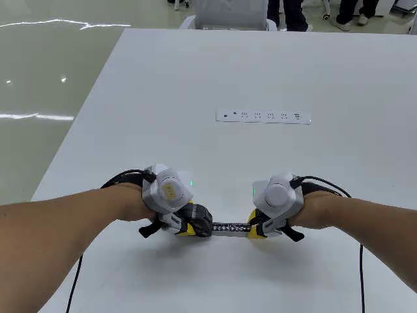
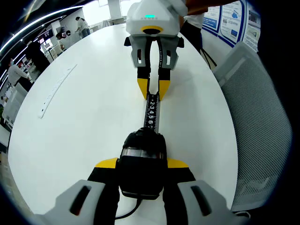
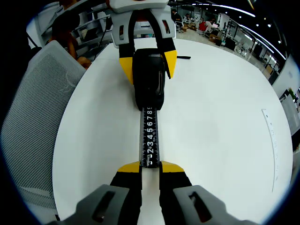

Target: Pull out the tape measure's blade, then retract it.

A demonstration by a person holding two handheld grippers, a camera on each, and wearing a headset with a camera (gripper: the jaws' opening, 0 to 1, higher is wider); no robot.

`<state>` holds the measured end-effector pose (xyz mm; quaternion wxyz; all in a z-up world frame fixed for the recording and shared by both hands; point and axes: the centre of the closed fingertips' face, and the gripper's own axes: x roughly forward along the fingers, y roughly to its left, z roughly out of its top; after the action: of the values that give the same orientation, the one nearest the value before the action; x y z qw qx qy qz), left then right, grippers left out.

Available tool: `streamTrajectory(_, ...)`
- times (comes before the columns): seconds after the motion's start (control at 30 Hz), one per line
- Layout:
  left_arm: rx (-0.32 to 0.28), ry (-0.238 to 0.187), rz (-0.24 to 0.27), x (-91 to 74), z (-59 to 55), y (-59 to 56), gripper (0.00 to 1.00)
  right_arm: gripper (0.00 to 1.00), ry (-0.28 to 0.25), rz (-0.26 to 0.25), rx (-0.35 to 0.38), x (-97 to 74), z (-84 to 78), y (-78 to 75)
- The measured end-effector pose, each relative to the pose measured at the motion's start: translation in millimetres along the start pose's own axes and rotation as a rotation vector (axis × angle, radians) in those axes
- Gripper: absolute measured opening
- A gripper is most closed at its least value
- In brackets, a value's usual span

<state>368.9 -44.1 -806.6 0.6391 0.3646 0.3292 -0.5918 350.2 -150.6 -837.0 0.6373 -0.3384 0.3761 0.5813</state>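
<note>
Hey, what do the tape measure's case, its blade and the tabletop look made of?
The case: black moulded plastic, perhaps rubber-coated, judging by the soft sheen on rounded edges. The blade: thin dark strip with printed white numerals, probably coated steel. The tabletop: smooth white laminate or painted board, matte with faint glare.

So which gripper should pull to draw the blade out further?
Probably right: the right gripper pinches the blade at its free end, while the left gripper is shut around the case, better suited to anchoring it.
</note>
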Motion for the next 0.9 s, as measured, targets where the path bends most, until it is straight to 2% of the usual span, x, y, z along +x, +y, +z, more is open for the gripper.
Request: streamTrajectory(0.9,0.001,0.013,-0.003,-0.3,-0.9,-1.4,0.31,0.11,-0.002,-0.011,0.021,-6.4,-10.8,0.8)
